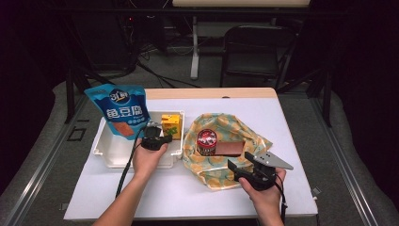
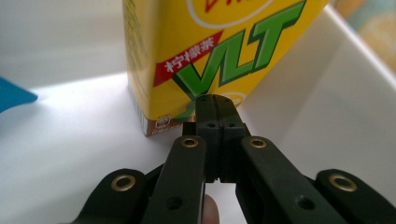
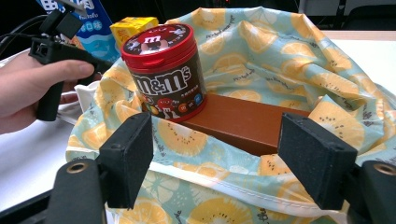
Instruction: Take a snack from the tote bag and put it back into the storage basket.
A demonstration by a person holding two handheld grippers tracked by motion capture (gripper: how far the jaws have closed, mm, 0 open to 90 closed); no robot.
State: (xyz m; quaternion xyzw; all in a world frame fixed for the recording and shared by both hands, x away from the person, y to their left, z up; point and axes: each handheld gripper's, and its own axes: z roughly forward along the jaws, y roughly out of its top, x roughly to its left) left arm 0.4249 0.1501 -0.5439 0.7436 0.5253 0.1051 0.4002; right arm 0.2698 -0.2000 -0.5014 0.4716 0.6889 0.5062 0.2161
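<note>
- Forearms and hands are being seen at the near edge of the high view, with the left gripper [image 1: 155, 136] being held over the near right corner of the white tray [image 1: 104, 151], just in front of the yellow carton [image 1: 171, 125].
- A blue snack pouch [image 1: 120, 109] is being propped at the far left of that tray.
- Right of the tray, a fruit-print cloth bag [image 1: 254, 139] is lying open on the table [image 1: 291, 122], and the right gripper [image 1: 237, 165] is being held at its near edge, jaws spread and empty.
- Clenched jaws are being shown in the left gripper view, pressed together on nothing, with their tips just before the lower face of the yellow carton [image 2: 187, 51], which is standing tilted on the tray floor [image 2: 70, 140].
- Spread pads are being shown in the right gripper view, framing the bag's near rim [image 3: 210, 184] without touching it; a red-lidded candy tub [image 3: 164, 70] is standing inside, touching a brown box [image 3: 243, 123] lying beside it.
- At the far left of that view, the left gripper [image 3: 56, 35] is being gripped by a hand [image 3: 28, 91].
</note>
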